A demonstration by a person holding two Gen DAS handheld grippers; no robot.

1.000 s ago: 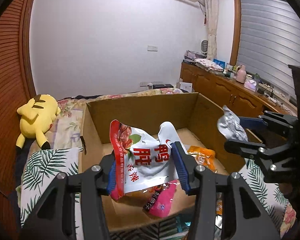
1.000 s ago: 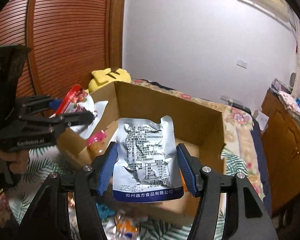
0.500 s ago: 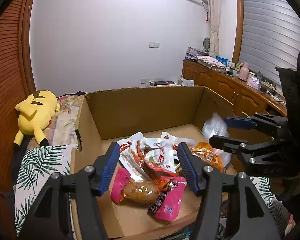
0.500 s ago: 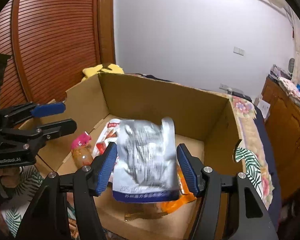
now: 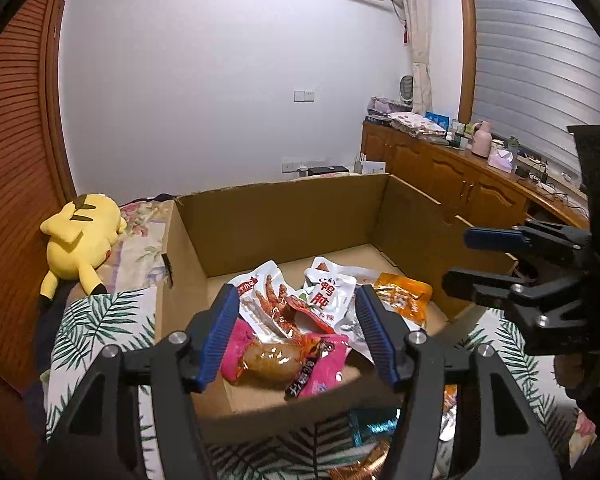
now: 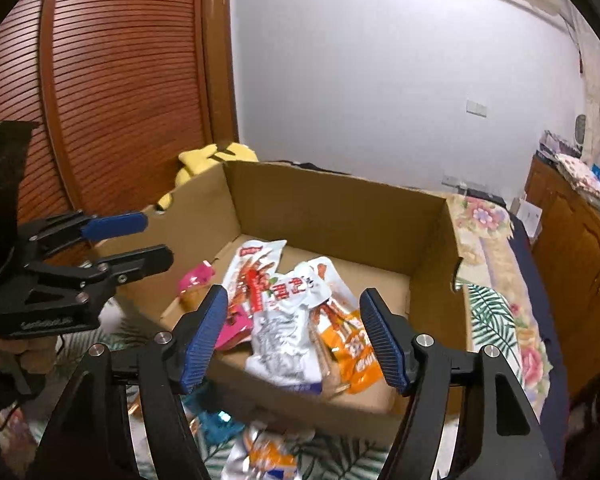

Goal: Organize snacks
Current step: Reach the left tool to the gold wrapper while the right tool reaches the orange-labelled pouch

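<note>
An open cardboard box [image 5: 284, 200] [image 6: 332, 188] sits on the bed with several snack packs inside. My left gripper [image 5: 296, 300] is open and empty over the box's near edge. Below it lie a white-and-red pouch [image 5: 332, 296] [image 6: 296, 292], a chicken-feet pouch [image 5: 268, 296] and a pink pack [image 5: 320, 372]. My right gripper [image 6: 295, 300] is empty, its jaws opening. A silver pouch [image 6: 280, 344] lies loose in the box beneath it, beside an orange pack [image 6: 356, 348] [image 5: 400, 296]. Each gripper shows in the other's view: the right gripper [image 5: 480, 256] at the right, the left gripper [image 6: 140, 240] at the left.
A yellow plush toy [image 5: 80, 236] lies left of the box. More loose snack packs [image 5: 372, 432] [image 6: 268, 452] lie on the leaf-print bedspread [image 5: 100, 320] in front of the box. A wooden cabinet [image 5: 460, 188] runs along the right wall.
The left gripper let go of the white-and-red pouch and the right let go of the silver pouch; both now lie in the box. Both pairs of jaws stand wider.
</note>
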